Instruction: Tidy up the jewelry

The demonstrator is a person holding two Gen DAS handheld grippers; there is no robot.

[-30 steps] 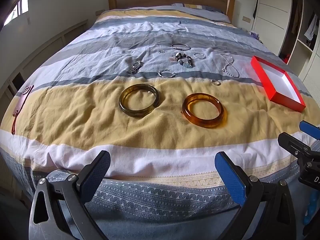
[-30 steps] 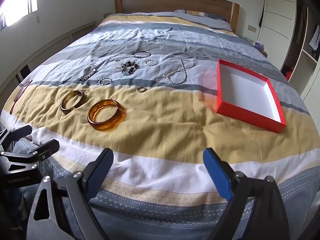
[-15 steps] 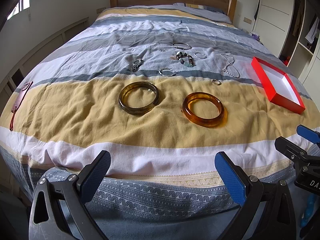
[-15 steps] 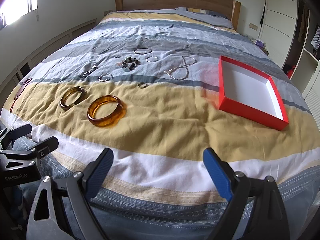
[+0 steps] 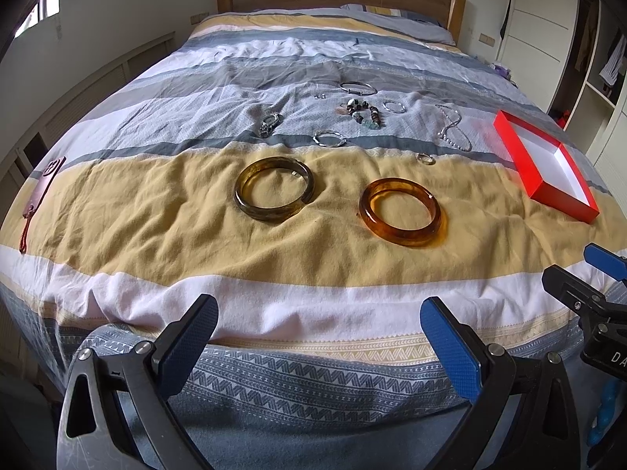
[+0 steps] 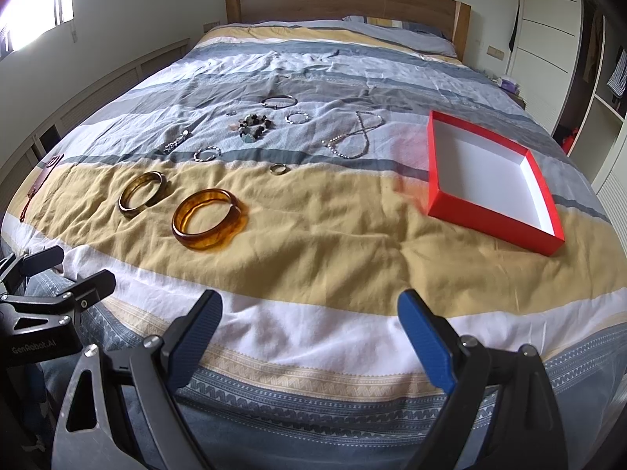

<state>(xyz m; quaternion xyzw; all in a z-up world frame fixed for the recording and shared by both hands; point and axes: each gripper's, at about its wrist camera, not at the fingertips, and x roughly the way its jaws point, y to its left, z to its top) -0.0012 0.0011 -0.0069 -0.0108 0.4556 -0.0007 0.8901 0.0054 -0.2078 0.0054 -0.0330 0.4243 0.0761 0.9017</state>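
Left wrist view has the left hand-held gripper [image 5: 317, 333] wide open and empty at the bed's [image 5: 156, 211] foot, amber bangle [image 5: 401, 212] and olive bangle [image 5: 274, 188] on the yellow stripe. Right hand-held gripper [image 6: 309, 331] is spread open too, red box [image 6: 493, 180] sitting empty off to the right.

The left gripper [image 5: 319, 333] hangs over the foot of the bed [image 5: 156, 215], jaws spread wide and empty. On the yellow stripe lie an olive-brown bangle [image 5: 274, 194] and, to its right, an amber bangle [image 5: 403, 211], apart. Beyond them sit a small ring [image 5: 426, 158], a silver bracelet [image 5: 329, 138], a beaded bracelet [image 5: 362, 111] and a chain necklace [image 5: 452, 127]. A red box [image 5: 525, 172] lies open at the right. The right gripper [image 5: 588, 290] shows at the right edge.
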